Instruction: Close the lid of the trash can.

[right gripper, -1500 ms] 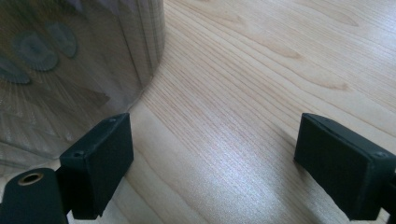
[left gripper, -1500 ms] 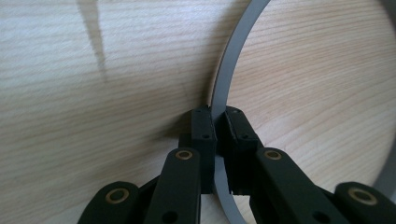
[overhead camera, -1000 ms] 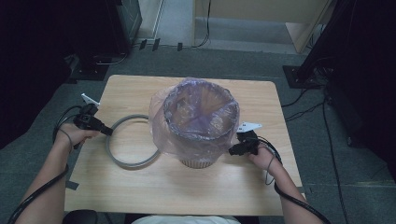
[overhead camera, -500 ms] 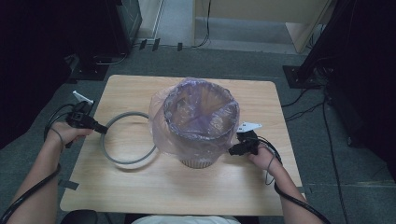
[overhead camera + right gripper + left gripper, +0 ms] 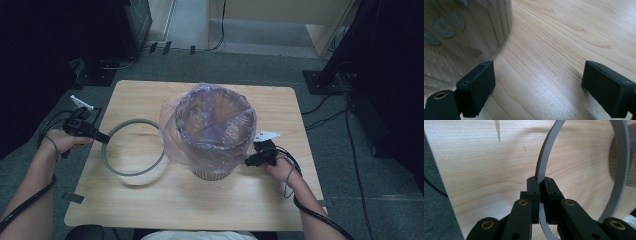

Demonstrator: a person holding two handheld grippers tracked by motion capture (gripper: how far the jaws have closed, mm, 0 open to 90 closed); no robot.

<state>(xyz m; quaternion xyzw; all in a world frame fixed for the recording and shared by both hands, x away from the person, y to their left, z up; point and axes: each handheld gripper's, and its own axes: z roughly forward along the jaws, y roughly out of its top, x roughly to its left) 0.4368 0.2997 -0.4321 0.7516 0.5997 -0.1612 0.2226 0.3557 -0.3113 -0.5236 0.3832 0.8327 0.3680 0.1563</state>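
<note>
A round bin (image 5: 212,167) stands mid-table, lined with a clear purple plastic bag (image 5: 215,122) folded over its rim. A grey ring (image 5: 132,147) hangs over the table to the bin's left, and my left gripper (image 5: 103,138) is shut on its left edge. In the left gripper view the pads (image 5: 534,191) pinch the ring's thin band (image 5: 544,166). My right gripper (image 5: 250,161) rests beside the bin's right side, open. In the right gripper view its wide-apart jaws frame bare wood, with the bin's wall (image 5: 461,37) at the left.
The wooden table (image 5: 200,210) has bare room in front and along the right. Dark equipment and cables stand on the grey floor (image 5: 350,125) around it. Cables trail from both grippers along the person's forearms.
My left gripper has moved left and lifted, carrying the grey ring with it, so the ring now hangs tilted above the table. The right gripper has stayed put.
</note>
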